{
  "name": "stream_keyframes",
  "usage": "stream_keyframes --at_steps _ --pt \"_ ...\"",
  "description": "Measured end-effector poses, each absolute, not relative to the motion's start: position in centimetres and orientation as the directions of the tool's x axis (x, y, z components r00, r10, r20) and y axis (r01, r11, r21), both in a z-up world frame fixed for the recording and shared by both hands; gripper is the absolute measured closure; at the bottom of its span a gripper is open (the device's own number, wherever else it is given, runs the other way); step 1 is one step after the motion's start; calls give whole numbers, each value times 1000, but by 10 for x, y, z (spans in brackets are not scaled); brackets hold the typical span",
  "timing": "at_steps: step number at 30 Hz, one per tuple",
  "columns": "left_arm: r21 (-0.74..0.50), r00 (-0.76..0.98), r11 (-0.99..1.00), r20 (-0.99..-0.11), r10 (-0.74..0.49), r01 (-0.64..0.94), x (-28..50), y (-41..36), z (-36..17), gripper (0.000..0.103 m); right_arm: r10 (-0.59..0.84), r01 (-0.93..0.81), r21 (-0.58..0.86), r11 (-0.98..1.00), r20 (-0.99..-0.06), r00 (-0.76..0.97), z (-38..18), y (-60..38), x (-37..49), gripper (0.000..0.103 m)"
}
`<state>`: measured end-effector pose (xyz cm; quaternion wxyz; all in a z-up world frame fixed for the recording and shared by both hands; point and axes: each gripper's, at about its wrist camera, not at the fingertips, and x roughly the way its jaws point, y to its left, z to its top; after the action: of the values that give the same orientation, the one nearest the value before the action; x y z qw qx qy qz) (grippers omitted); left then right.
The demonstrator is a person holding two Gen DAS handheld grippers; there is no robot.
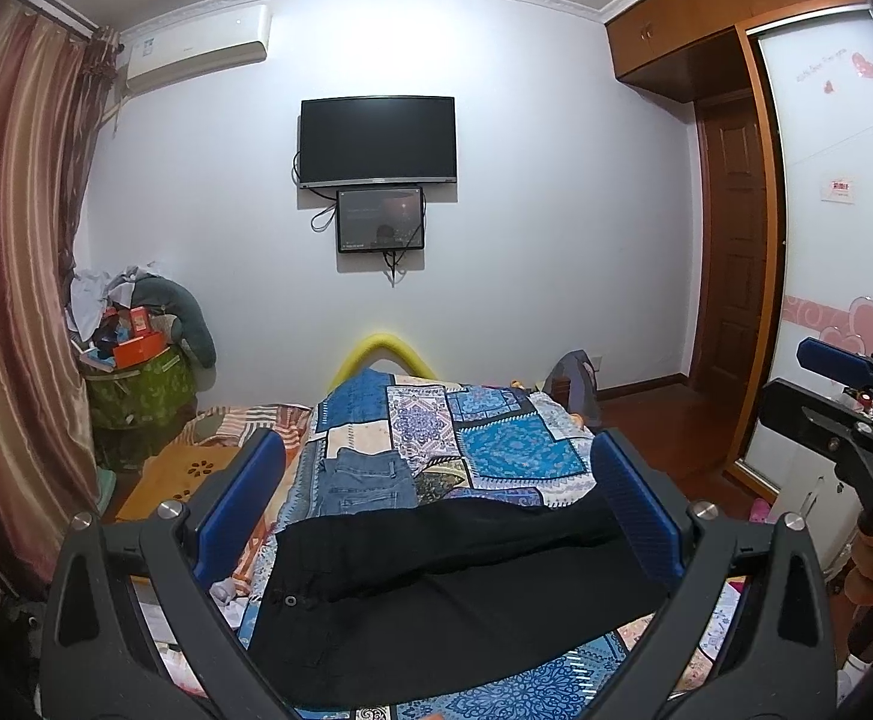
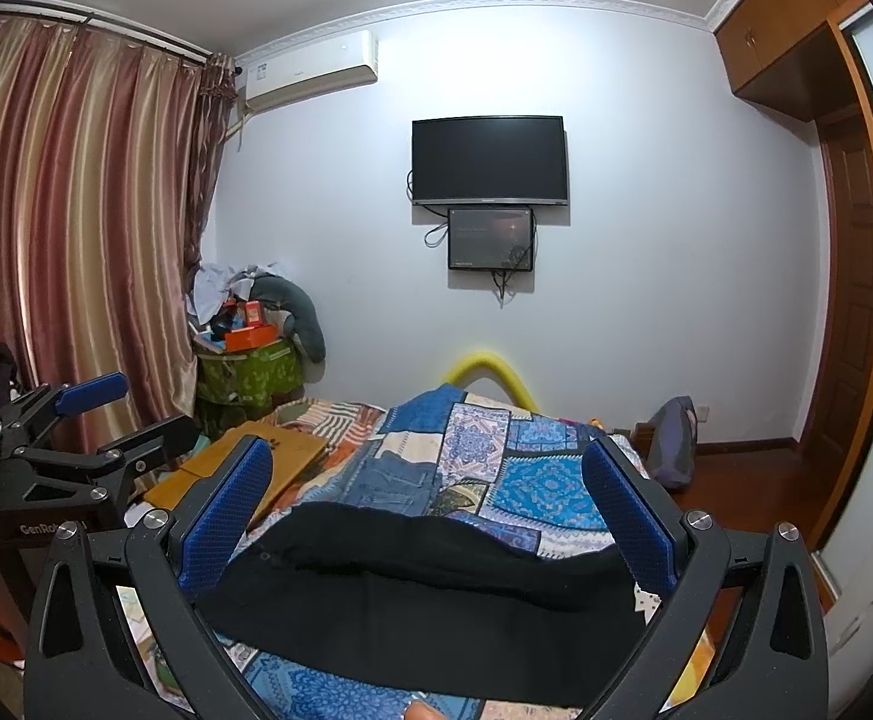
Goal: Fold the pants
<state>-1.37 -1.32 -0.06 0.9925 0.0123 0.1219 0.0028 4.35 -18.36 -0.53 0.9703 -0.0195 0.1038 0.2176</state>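
Black pants (image 1: 436, 588) lie spread across the near end of the bed, on a blue patchwork cover (image 1: 496, 438); they also show in the right wrist view (image 2: 424, 594). My left gripper (image 1: 436, 480) is open and empty, held above the pants with its blue pads wide apart. My right gripper (image 2: 430, 492) is also open and empty above the pants. Each gripper shows at the edge of the other's view: the right gripper (image 1: 856, 414) and the left gripper (image 2: 88, 420).
Folded blue jeans (image 1: 364, 477) lie on the cover beyond the black pants. A wooden tray (image 2: 244, 468) sits at the bed's left. A green bin piled with clutter (image 1: 136, 360) stands by the curtain. A wardrobe (image 1: 844, 240) is at the right.
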Motion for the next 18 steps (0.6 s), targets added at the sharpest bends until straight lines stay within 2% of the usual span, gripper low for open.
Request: stream_keyframes --at_steps 18 --pt "26 971 1000 -237 3 3 -13 -20 3 0 422 -431 6 903 -211 882 -10 -180 43 0"
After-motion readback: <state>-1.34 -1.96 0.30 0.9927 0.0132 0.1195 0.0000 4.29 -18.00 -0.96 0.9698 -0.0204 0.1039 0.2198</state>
